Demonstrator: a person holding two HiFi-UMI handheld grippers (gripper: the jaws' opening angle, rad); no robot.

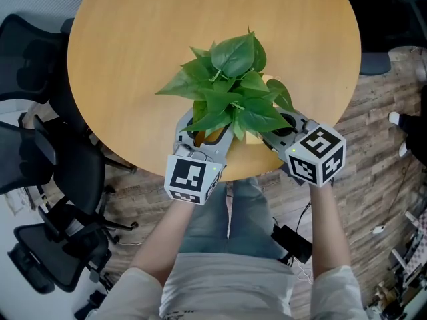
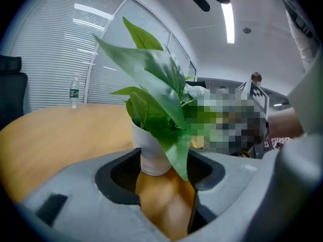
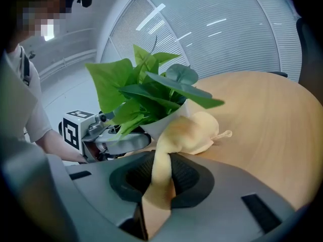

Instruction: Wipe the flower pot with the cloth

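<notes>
Bright ceiling light, fisheye-warped edges

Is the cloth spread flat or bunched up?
Bunched: the yellow cloth twists from the right gripper into a wad by the pot.

Smooth wood table (image 1: 133,59); matt white pot (image 2: 149,150); soft cloth (image 3: 194,132); glossy leaves (image 1: 233,55).

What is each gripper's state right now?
Left gripper: closed on the white flower pot.
Right gripper: closed on the yellow cloth.
</notes>
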